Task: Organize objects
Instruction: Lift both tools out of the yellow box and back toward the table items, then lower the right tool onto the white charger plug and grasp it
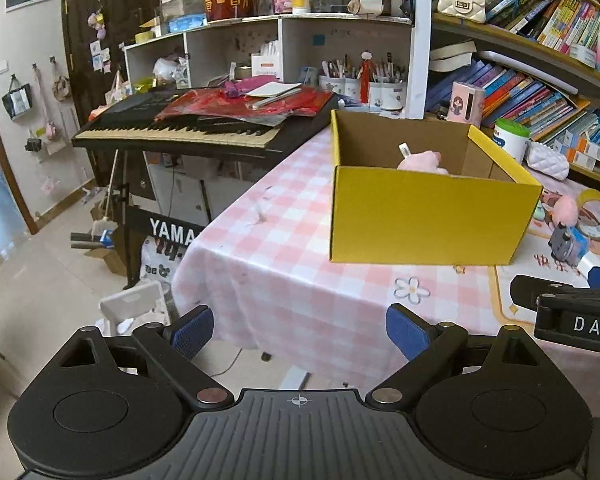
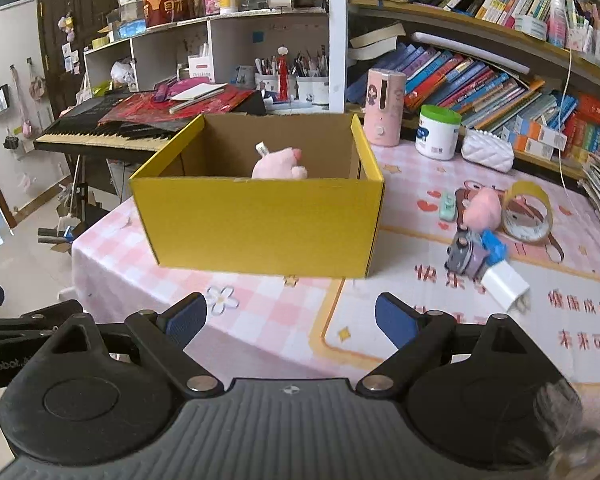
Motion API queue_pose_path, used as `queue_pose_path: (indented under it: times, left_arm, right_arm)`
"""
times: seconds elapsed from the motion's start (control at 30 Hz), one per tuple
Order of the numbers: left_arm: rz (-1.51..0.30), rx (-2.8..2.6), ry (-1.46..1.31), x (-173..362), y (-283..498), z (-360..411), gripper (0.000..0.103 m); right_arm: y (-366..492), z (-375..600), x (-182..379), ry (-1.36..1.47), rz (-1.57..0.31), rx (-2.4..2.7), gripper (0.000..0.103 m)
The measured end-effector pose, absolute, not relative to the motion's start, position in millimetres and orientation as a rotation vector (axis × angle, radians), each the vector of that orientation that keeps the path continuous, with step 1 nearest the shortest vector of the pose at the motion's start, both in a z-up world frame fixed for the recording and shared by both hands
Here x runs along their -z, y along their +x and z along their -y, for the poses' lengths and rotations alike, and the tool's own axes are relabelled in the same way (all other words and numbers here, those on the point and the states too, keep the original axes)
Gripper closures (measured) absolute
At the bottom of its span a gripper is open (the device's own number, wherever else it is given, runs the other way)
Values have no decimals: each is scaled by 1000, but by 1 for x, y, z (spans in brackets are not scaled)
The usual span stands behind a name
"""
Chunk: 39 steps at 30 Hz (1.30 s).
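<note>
Pink-checked worktop [image 2: 260, 312] carries an open yellow cardboard box [image 2: 260, 224] with a pink plush toy [image 2: 278, 166] inside. Right of it: pink plush ball [image 2: 483, 209], tape roll [image 2: 527, 213], white charger block [image 2: 505, 285]. Black keyboard stand [image 1: 172, 232] reads "YAMA". Left hand-held gripper [image 1: 300, 330] and right hand-held gripper [image 2: 291, 320]: jaws wide apart, holding nothing.

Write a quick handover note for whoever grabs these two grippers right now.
Left gripper: open, empty, short of the table edge.
Right gripper: open, empty, over the table's near edge.
Done: pink plush is inside the yellow box.
Left, on the mat right of the box: small pink toy, tape roll, blue-grey toy, white charger, mint-green item.
</note>
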<state>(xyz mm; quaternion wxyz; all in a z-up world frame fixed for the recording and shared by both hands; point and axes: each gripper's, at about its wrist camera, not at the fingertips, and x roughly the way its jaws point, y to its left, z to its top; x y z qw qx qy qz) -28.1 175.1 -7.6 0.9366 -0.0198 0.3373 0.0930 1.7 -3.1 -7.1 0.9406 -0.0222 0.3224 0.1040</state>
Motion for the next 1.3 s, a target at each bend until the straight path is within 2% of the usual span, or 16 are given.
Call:
queue_pose_path:
  times: [0.63, 1.3]
  left_arm:
    - [-743, -65, 13, 17, -48, -149, 8]
    - [-780, 217, 123, 28, 9, -48, 8]
  right_arm:
    - [-47, 36, 23, 23, -710, -107, 11]
    - [-42, 131, 33, 119, -754, 146, 11]
